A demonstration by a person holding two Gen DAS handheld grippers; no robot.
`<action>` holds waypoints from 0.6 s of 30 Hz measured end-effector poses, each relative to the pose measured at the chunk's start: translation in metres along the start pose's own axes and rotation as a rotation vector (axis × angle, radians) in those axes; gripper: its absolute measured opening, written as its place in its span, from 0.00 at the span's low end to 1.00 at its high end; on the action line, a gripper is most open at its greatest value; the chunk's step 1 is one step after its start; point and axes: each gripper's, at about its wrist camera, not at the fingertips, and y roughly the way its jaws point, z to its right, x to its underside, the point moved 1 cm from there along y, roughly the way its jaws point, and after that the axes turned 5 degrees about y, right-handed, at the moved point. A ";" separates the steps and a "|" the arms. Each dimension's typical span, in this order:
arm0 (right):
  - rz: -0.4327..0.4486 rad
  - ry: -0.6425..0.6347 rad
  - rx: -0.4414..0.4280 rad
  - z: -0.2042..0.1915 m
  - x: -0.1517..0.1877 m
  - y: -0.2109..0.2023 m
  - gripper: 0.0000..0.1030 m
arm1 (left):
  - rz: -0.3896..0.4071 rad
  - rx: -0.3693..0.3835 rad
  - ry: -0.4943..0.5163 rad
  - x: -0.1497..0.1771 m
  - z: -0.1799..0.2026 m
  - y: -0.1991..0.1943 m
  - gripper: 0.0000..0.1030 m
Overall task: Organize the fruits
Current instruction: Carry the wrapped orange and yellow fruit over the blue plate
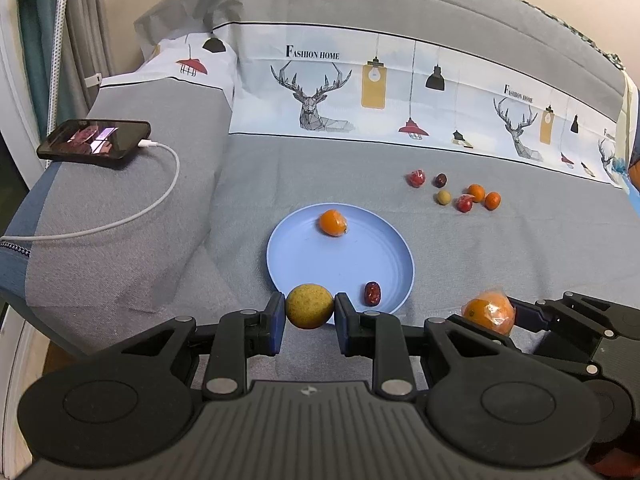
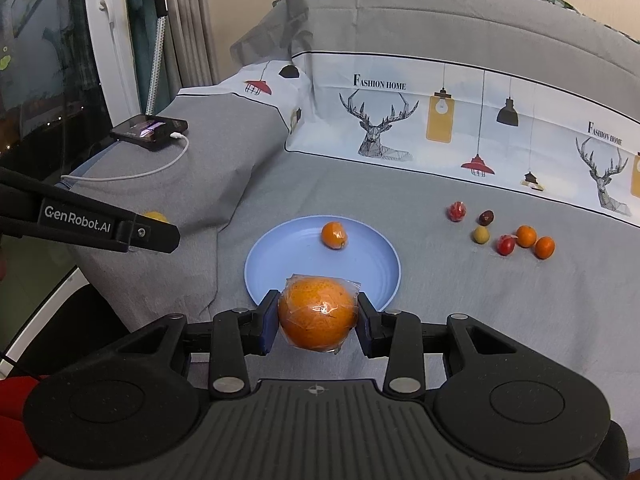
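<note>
My left gripper [image 1: 310,308] is shut on a round yellow-green fruit [image 1: 309,306], held over the near rim of the blue plate [image 1: 320,264]. On the plate lie a small orange [image 1: 332,222] and a red date [image 1: 372,293]. My right gripper [image 2: 318,314] is shut on a plastic-wrapped orange [image 2: 317,314] above the plate's [image 2: 352,276] near edge; the same wrapped orange [image 1: 489,311] shows at the right of the left wrist view. Several loose fruits [image 1: 464,196] lie on the grey cloth to the right, beyond the plate. The left gripper's arm [image 2: 92,226] crosses the right wrist view at left.
A phone [image 1: 94,142] on a white charging cable [image 1: 160,196] rests on the raised grey cushion at left. A printed deer-and-lamp band [image 1: 320,96] runs across the cloth behind the fruits. A window and curtain stand at far left.
</note>
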 end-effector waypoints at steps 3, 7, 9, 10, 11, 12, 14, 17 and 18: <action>-0.005 0.002 0.001 0.001 -0.001 0.002 0.39 | -0.003 -0.002 -0.006 -0.001 -0.001 0.003 0.28; -0.011 0.004 0.005 0.002 -0.002 0.005 0.39 | -0.005 -0.008 -0.014 -0.005 -0.004 0.008 0.28; -0.014 0.006 0.006 0.003 -0.002 0.008 0.39 | -0.006 -0.011 -0.019 -0.008 -0.007 0.011 0.28; -0.015 0.007 0.007 0.003 -0.003 0.009 0.39 | -0.006 -0.013 -0.022 -0.009 -0.009 0.013 0.28; -0.016 0.008 0.008 0.004 -0.003 0.010 0.39 | -0.007 -0.016 -0.024 -0.011 -0.010 0.014 0.28; -0.018 0.008 0.009 0.005 -0.004 0.012 0.39 | -0.007 -0.018 -0.027 -0.012 -0.011 0.016 0.28; -0.021 0.009 0.010 0.006 -0.005 0.016 0.39 | -0.009 -0.023 -0.030 -0.016 -0.015 0.020 0.28; -0.026 0.009 0.013 0.006 -0.008 0.024 0.39 | -0.010 -0.028 -0.033 -0.022 -0.018 0.027 0.28; -0.027 0.009 0.013 0.006 -0.009 0.026 0.39 | -0.010 -0.029 -0.033 -0.025 -0.019 0.030 0.28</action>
